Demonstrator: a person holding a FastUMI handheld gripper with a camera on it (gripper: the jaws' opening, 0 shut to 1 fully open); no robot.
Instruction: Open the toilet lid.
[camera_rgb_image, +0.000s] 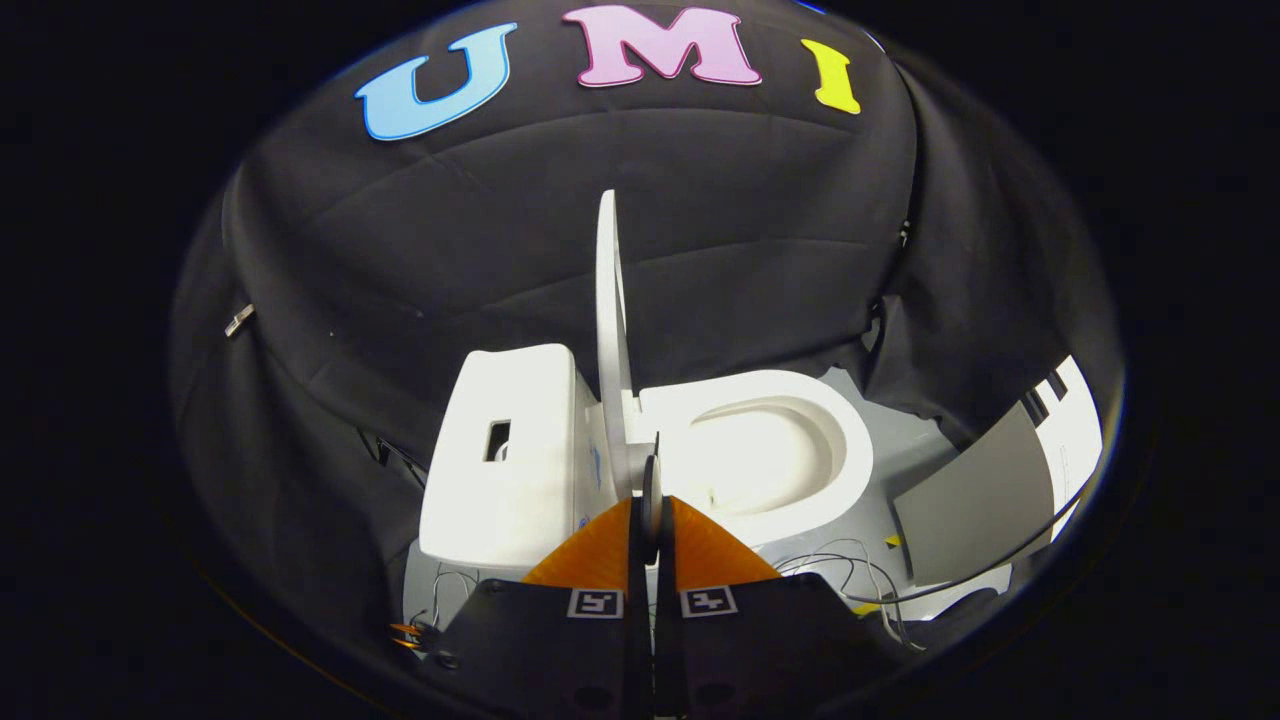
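- The hand-held gripper (651, 510) is sitting with its two fingers drawn nearly together, only a thin slit showing between them, and something thin and dark is standing in that slit; whether both fingers are pressing on it I cannot tell.
- The thin white plastic toilet lid (608, 330) is standing upright, edge-on, rising just beyond the fingertips, between the boxy white cistern (505, 450) on the left and the white oval bowl (760, 450) on the right.
- Judging by that, the lifting step is looking close to finished: the bowl's opening is lying uncovered.
- The next move is probably calling for a small push so the lid leans against the cistern, then letting go and backing off straight toward the near side.
- The cistern's near edge is sitting just left of the fingers, so room there is tight.
- To the right, a grey flat board (975, 500) and loose thin wires (850, 565) are lying on the pale floor (900, 440), near the bowl; open room is lying mostly above.
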